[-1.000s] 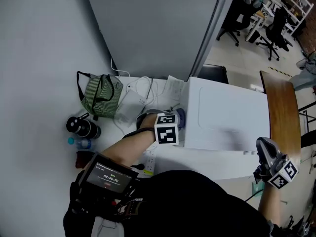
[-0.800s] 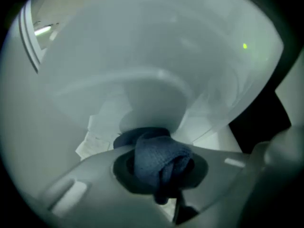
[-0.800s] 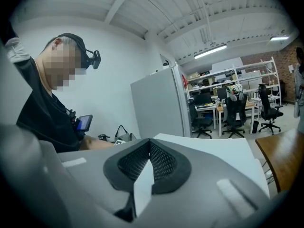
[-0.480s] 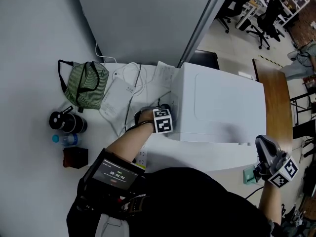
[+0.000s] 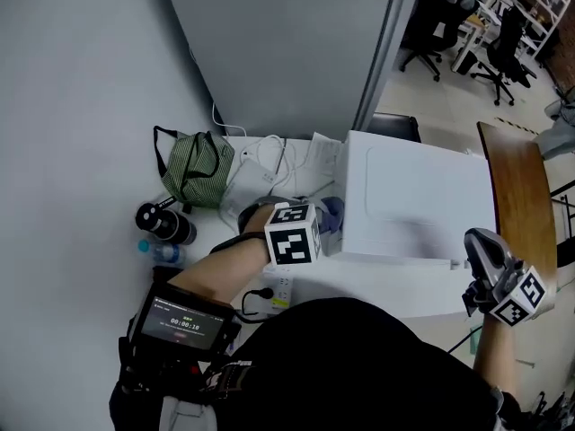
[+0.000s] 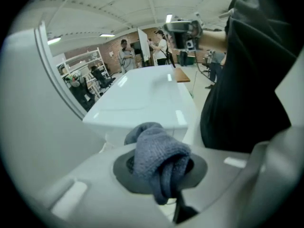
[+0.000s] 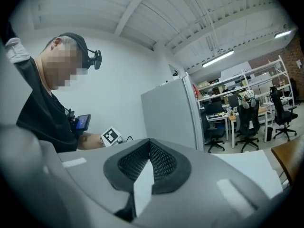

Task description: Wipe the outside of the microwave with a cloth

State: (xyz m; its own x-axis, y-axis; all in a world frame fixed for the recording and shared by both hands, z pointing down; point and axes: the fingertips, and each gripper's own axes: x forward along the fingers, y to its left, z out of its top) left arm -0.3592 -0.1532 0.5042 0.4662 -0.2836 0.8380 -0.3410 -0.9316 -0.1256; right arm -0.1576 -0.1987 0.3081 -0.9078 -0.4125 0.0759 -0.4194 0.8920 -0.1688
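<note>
The left gripper (image 6: pixel 164 172) is clamping its jaws on a bunched blue-grey knitted cloth (image 6: pixel 159 153), which is bulging out past the pads, just beside the left wall of the white box-shaped microwave (image 6: pixel 142 96); contact cannot be told. The right gripper (image 7: pixel 148 161) is holding its jaws together on nothing, hovering off the microwave's front right corner. Away from the left jaws, opposite the microwave, a green striped fabric bag (image 5: pixel 193 171) and a black cylindrical bottle (image 5: pixel 163 224) are resting

Only the screen (image 5: pixel 182 321) carries text: timer digits too small to read.
</note>
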